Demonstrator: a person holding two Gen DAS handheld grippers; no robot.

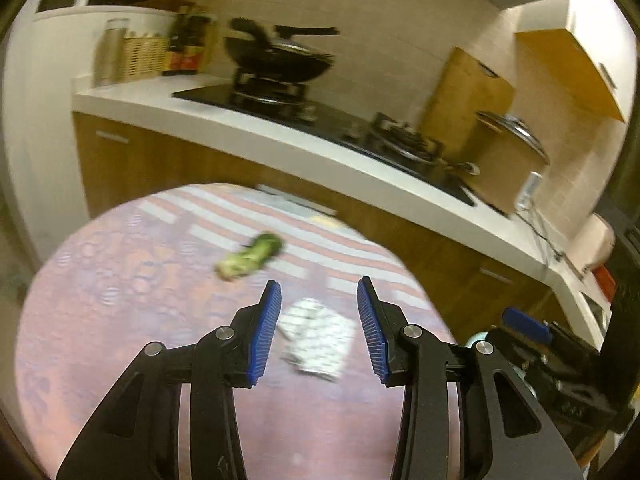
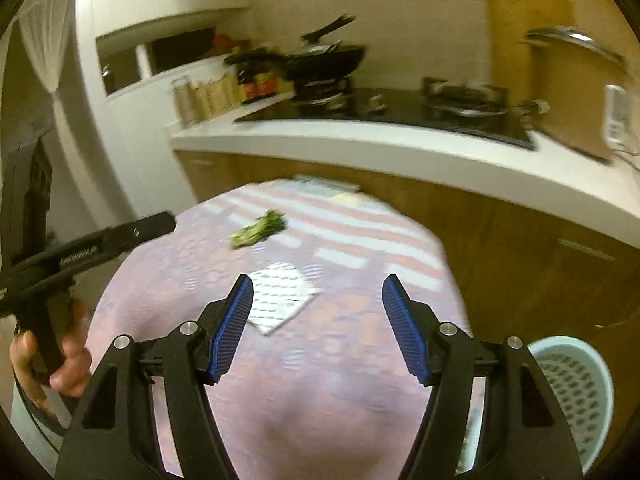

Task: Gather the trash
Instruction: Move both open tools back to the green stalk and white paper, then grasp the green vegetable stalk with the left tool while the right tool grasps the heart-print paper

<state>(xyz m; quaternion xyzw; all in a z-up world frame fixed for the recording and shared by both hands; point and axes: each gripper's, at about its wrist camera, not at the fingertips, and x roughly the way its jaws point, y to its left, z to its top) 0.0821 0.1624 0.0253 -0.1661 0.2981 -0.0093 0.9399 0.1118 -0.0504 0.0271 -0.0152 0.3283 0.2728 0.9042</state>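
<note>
2 pieces of trash lie on the round table [image 1: 120, 320], which wears a pinkish patterned cloth: a green vegetable scrap [image 1: 252, 258] toward the far side, and a white printed wrapper [image 1: 316, 338] nearer the middle. They sit apart from each other. Both views are motion-blurred, so finer detail on either item cannot be read.

Left gripper [image 1: 319, 330]: tongs spread apart, nothing between the blue pads. It hangs above the table with the wrapper showing in the gap between the fingers; contact with the wrapper cannot be told from this view. In the right wrist view the same tool shows at the left edge, with the person's hand [image 2: 60, 356] wrapped around its handle.

Right gripper [image 2: 318, 328]: tongs also spread wide, empty, above the table's near half. The wrapper lies just ahead of its left finger, the scrap farther on.

Pale perforated basket [image 2: 576, 392] stands on the floor beside the table, at the right.

Behind the table: white counter [image 1: 280, 140] over wood cabinets, a black hob [image 1: 320, 116] carrying a dark wok [image 1: 276, 60], and a wooden cutting board [image 1: 464, 96] leaning on the wall.
</note>
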